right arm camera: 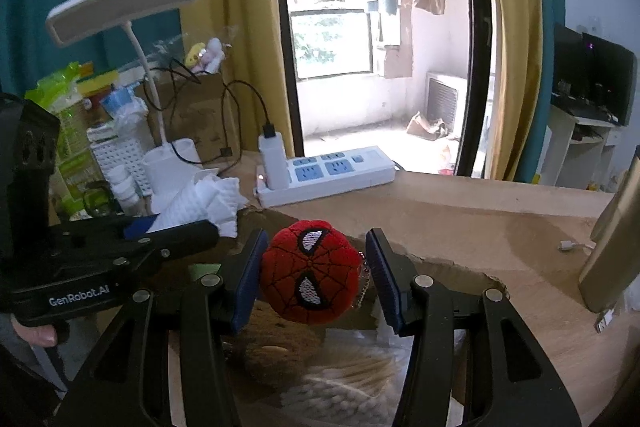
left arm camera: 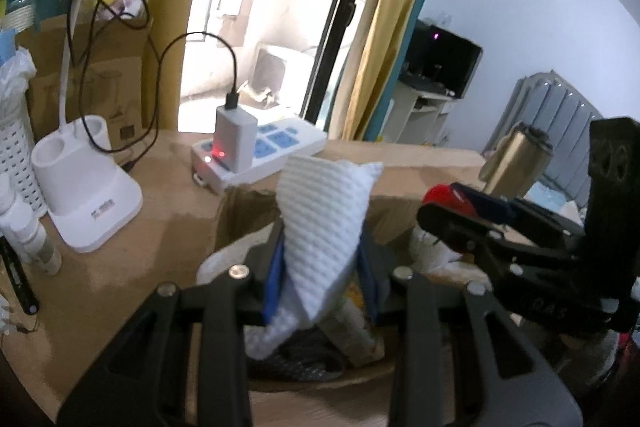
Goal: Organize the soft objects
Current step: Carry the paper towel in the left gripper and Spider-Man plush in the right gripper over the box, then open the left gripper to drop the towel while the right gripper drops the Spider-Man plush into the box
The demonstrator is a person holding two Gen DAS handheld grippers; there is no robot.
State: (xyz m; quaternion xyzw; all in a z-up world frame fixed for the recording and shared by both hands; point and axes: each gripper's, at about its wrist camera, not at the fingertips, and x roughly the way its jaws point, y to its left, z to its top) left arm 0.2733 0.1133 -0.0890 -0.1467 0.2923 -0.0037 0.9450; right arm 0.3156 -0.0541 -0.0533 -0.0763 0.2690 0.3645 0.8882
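Note:
My left gripper (left arm camera: 322,267) is shut on a white ribbed cloth (left arm camera: 324,223) and holds it above an open cardboard box (left arm camera: 240,211). The cloth also shows in the right wrist view (right arm camera: 200,203). My right gripper (right arm camera: 318,279) holds a red Spider-Man plush ball (right arm camera: 310,271) with a small chain. The left pad touches the ball; a gap shows beside the right pad. The ball hangs over the box opening (right arm camera: 440,267). The right gripper also appears in the left wrist view (left arm camera: 480,223) with the red plush (left arm camera: 438,193) at its tip.
On the wooden desk (left arm camera: 120,267) stand a white lamp base (left arm camera: 88,195), a power strip with charger (right arm camera: 324,175), white bottles (left arm camera: 24,227) and a white perforated basket (left arm camera: 16,155). A gold flask (right arm camera: 616,247) stands at right. The box holds packets and cotton swabs (right arm camera: 340,383).

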